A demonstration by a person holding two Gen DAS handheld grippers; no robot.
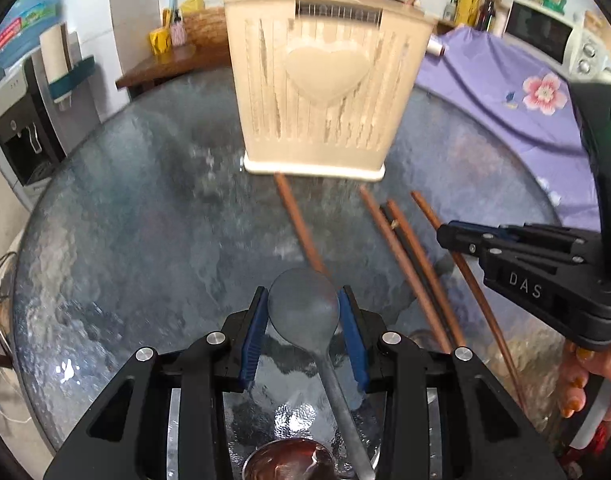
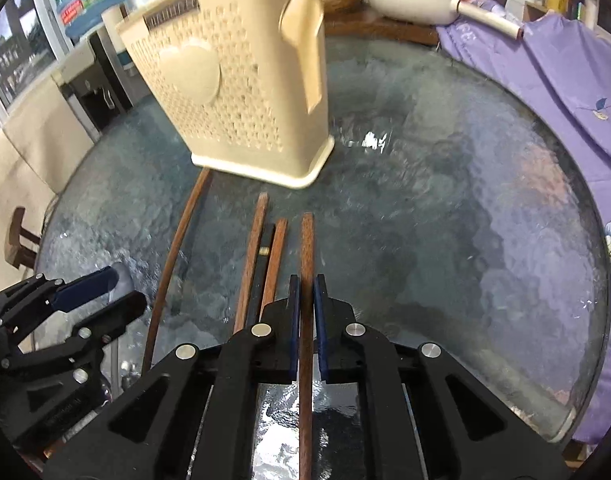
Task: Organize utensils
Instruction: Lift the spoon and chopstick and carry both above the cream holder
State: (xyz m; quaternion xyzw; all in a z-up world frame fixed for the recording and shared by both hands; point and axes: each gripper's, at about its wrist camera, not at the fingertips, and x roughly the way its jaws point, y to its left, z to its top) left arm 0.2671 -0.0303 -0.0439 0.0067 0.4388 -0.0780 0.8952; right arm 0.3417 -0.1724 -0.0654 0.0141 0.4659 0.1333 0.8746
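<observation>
Glass table top (image 1: 125,240), round and rippled grey-blue, carries everything here. Near its far side stands a cream plastic utensil holder (image 1: 325,92) with slotted walls and a raised heart on its front; in the right wrist view the same holder (image 2: 233,92) shows a side handle, and its base sits flat on the glass.

The left gripper (image 1: 303,308) has its blue-padded fingers (image 1: 253,336) set on either side of a metal spoon (image 1: 305,304). The bowl of the spoon lies between the fingertips and its handle runs back toward the camera between the arms. The pads sit close against the bowl's edges, partly closed around it, though whether they press on it firmly cannot be told. Below the spoon handle, at the bottom edge, the rim of a small metal bowl (image 1: 289,460) is visible.

The right gripper (image 2: 304,292) is nearly closed, its pads (image 2: 319,320) narrowly flanking a brown wooden chopstick (image 2: 306,264) that runs straight between them toward the holder. Three more chopsticks (image 2: 253,264) lie on the glass just to its left, roughly parallel, the outermost curving in the fisheye. A dark slim object lies between two of them.

From the left wrist view the right gripper (image 1: 445,236) enters from the right, its tips at the outermost chopstick (image 1: 473,288), with the person's hand (image 1: 593,372) below it. A purple floral cloth (image 2: 565,92) borders the table's right side.
</observation>
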